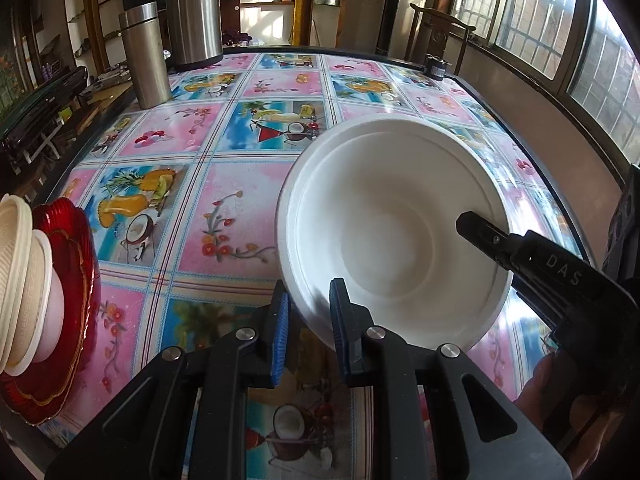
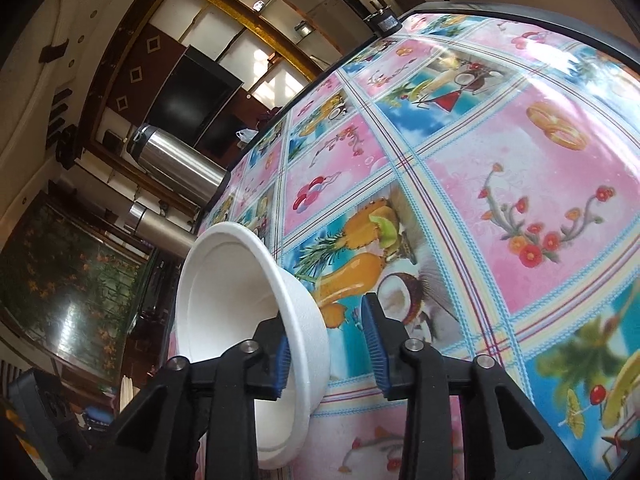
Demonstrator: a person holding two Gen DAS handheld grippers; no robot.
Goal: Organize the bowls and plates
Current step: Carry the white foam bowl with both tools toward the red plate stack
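A white foam bowl (image 1: 392, 232) hangs tilted above the table, its mouth facing my left wrist camera. My left gripper (image 1: 309, 332) is shut on its near rim, with a blue pad on each side of the wall. In the right wrist view the same bowl (image 2: 240, 280) stands on edge. My right gripper (image 2: 328, 354) is open around its rim: the left pad lies inside the bowl and the right pad stands apart from the outer wall. One right finger (image 1: 480, 234) shows inside the bowl. At the left edge, cream bowls (image 1: 24, 280) are stacked on a red glass plate (image 1: 76, 288).
The table (image 1: 224, 208) wears a glossy fruit-and-flower cloth. Two steel flasks (image 1: 146, 56) (image 1: 194, 12) stand at the far left corner, and a small black object (image 1: 436, 66) sits at the far edge. A wooden chair (image 1: 440, 28) and windows lie beyond.
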